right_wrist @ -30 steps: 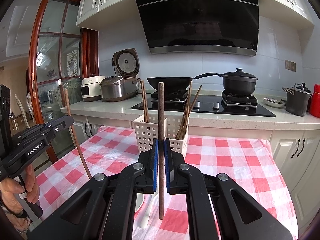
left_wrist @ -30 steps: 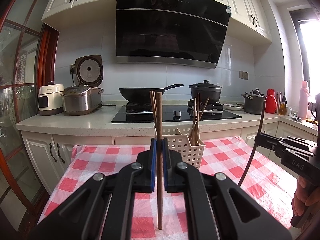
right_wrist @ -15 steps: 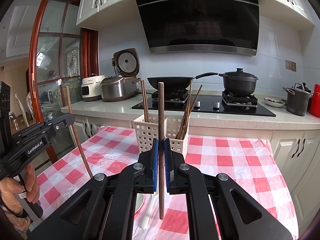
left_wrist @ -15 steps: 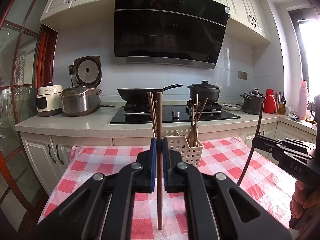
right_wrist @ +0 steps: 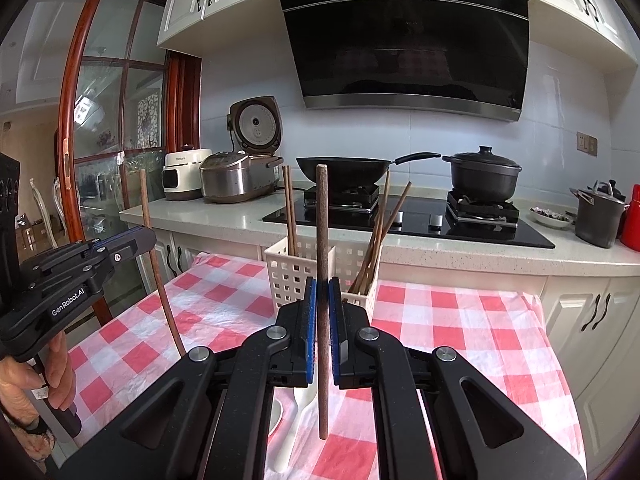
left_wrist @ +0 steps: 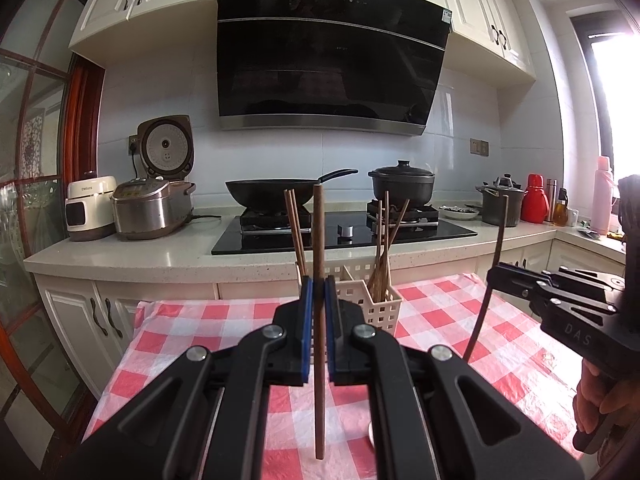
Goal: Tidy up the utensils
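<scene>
My left gripper (left_wrist: 316, 292) is shut on a brown chopstick (left_wrist: 319, 240) held upright above the checked table. My right gripper (right_wrist: 322, 294) is shut on another brown chopstick (right_wrist: 322, 220), also upright. A white perforated utensil basket (left_wrist: 380, 308) stands at the table's far edge with several chopsticks in its compartments; it also shows in the right wrist view (right_wrist: 288, 272). The right gripper and its chopstick appear at the right of the left wrist view (left_wrist: 496, 280). The left gripper and its chopstick appear at the left of the right wrist view (right_wrist: 148, 236).
A red-and-white checked cloth (right_wrist: 460, 320) covers the table. White spoons (right_wrist: 296, 420) lie on it below my right gripper. Behind is a counter (left_wrist: 140, 248) with a rice cooker (left_wrist: 152, 208), a wok (left_wrist: 272, 196), a black pot (left_wrist: 402, 184) and cabinets below.
Both grippers have shifted slightly, still holding their chopsticks upright. The left wrist view has tilted a little, showing the basket lower. Nothing was let go.
</scene>
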### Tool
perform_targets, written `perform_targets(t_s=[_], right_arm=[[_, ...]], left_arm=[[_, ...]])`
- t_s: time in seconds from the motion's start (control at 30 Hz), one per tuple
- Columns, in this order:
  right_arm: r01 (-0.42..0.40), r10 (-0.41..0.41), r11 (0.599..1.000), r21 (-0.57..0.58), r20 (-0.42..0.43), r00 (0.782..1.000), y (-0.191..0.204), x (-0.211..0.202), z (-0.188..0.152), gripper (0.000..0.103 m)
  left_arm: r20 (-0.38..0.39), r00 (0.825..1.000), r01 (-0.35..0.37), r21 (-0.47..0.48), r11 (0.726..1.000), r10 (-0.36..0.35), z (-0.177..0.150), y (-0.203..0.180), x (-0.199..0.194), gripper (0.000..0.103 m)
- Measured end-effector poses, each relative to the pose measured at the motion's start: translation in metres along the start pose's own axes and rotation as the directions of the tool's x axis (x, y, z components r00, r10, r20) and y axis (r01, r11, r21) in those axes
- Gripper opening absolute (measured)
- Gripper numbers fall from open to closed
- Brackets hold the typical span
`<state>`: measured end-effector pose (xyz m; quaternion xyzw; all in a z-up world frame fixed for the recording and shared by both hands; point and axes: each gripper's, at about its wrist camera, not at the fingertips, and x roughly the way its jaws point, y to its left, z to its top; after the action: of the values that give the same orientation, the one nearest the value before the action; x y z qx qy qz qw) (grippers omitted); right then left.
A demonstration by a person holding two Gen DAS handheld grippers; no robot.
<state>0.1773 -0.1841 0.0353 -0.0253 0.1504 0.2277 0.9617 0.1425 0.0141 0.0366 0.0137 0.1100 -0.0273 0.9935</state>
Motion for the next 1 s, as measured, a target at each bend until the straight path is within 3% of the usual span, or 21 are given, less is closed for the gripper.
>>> perform_targets(t_s=[0.23,0.47,1.0], right_arm=[[-0.008,0.008,1.000,-0.003,0.002,1.000,-0.005,0.019,0.024,0.006],[-0.006,0.005,1.000,0.022,0.022,1.000,-0.022,0.035,0.065,0.006],[0.049,-0.051,0.997,0.066,0.035,0.998,-0.045,0.094,0.132,0.006]], left_arm=[[-0.007,0.999,0.032,-0.017,0.999,-0.032,0.026,0.003,0.023,0.006],[0.001,0.998,0.062,-0.074,0.995,-0.062,0.074,0.013,0.051,0.006],[0.065,0.997,-0.026,-0.046,0.999,0.029,0.171,0.006,0.117,0.006]])
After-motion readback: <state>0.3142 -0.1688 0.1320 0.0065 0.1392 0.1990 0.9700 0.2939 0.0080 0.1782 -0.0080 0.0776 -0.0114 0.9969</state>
